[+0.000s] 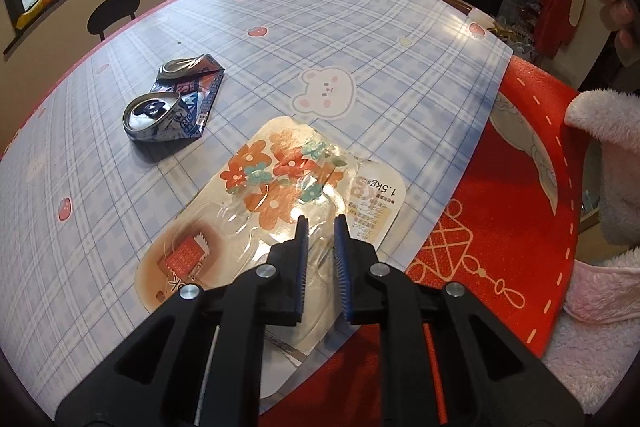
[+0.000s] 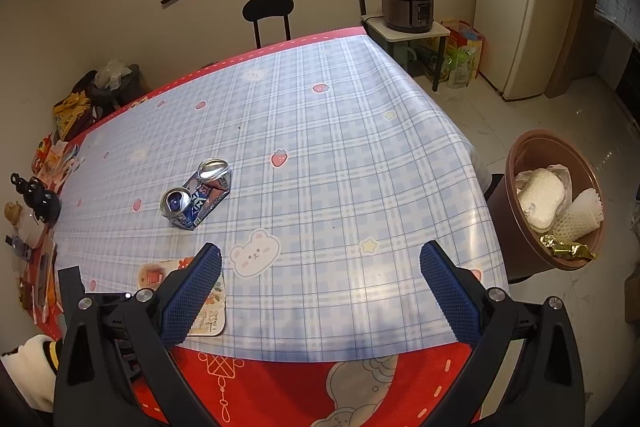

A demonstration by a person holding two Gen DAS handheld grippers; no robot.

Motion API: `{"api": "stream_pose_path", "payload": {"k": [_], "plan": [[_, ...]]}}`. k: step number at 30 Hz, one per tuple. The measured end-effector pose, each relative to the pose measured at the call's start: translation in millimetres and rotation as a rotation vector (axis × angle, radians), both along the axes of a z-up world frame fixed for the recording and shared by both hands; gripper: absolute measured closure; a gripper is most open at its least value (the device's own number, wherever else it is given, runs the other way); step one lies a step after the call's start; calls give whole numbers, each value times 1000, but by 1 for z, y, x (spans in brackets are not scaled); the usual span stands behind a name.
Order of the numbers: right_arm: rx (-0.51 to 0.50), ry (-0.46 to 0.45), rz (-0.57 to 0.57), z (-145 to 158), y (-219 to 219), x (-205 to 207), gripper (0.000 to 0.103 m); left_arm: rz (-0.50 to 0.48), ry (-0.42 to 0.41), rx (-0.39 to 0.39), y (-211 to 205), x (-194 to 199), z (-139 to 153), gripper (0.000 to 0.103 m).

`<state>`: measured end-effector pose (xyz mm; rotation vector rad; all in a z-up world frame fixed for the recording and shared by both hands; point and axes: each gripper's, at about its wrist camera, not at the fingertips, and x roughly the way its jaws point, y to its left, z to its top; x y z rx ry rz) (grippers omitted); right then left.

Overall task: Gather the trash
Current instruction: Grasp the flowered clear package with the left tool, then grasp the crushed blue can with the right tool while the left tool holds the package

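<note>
A flat printed card with a clear plastic blister (image 1: 276,183) lies near the table's front edge, partly hidden behind my right finger in the right wrist view (image 2: 210,321). My left gripper (image 1: 321,223) points down onto it, its jaws narrow and pinching a raised fold of the clear plastic. A crushed blue and silver drink can (image 1: 172,107) lies further in and to the left, apart from both grippers (image 2: 198,197). My right gripper (image 2: 320,251) hovers wide open over the near edge of the table with nothing between its fingers.
The table carries a blue plaid cover (image 2: 340,147) over a red cloth (image 1: 500,227). A brown bin (image 2: 520,251) holding trash stands on the floor at the right. Clutter lines the table's left side (image 2: 40,203). A black chair (image 2: 267,11) stands behind the table; a pink fleece sleeve (image 1: 600,115) is at the right.
</note>
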<state>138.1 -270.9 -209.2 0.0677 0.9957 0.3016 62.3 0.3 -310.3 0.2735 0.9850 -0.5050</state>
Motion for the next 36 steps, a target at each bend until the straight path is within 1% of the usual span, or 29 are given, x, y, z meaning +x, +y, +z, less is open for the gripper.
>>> {"api": "stream_pose_path", "payload": {"k": [2, 4, 7, 9, 11, 14, 18, 22, 24, 25, 26, 28, 32, 36], "plan": [[-2, -1, 0, 1, 5, -1, 5, 14, -9, -21, 5, -2, 3, 91], [-3, 0, 1, 0, 9, -2, 5, 60, -5, -77, 18, -3, 7, 93], [-3, 10, 4, -4, 17, -1, 5, 149, -21, -146, 43, -11, 17, 92], [-2, 21, 18, -8, 28, 0, 5, 217, -35, -181, 61, -20, 22, 92], [0, 30, 44, -14, 41, 1, 5, 287, -46, -200, 78, -28, 23, 92], [-18, 29, 117, -25, 71, 6, 5, 406, -49, -243, 107, -38, 23, 92], [-55, 20, 276, -42, 128, 15, 5, 540, -71, -292, 141, -47, 27, 92], [-87, 3, 432, -61, 186, 27, 5, 600, -88, -293, 162, -52, 29, 92], [-115, -13, 490, -71, 214, 35, 9, 624, -92, -294, 172, -52, 28, 92], [-131, -16, 507, -76, 225, 40, 14, 641, -96, -298, 177, -53, 29, 92], [-148, -14, 518, -81, 235, 45, 18, 654, -100, -302, 180, -54, 29, 92], [-158, -5, 523, -89, 249, 55, 20, 689, -107, -324, 189, -58, 32, 92], [-169, 31, 524, -106, 266, 69, 20, 740, -121, -341, 203, -64, 37, 92], [-218, 43, 527, -120, 278, 72, 22, 781, -130, -343, 214, -70, 40, 92]]}}
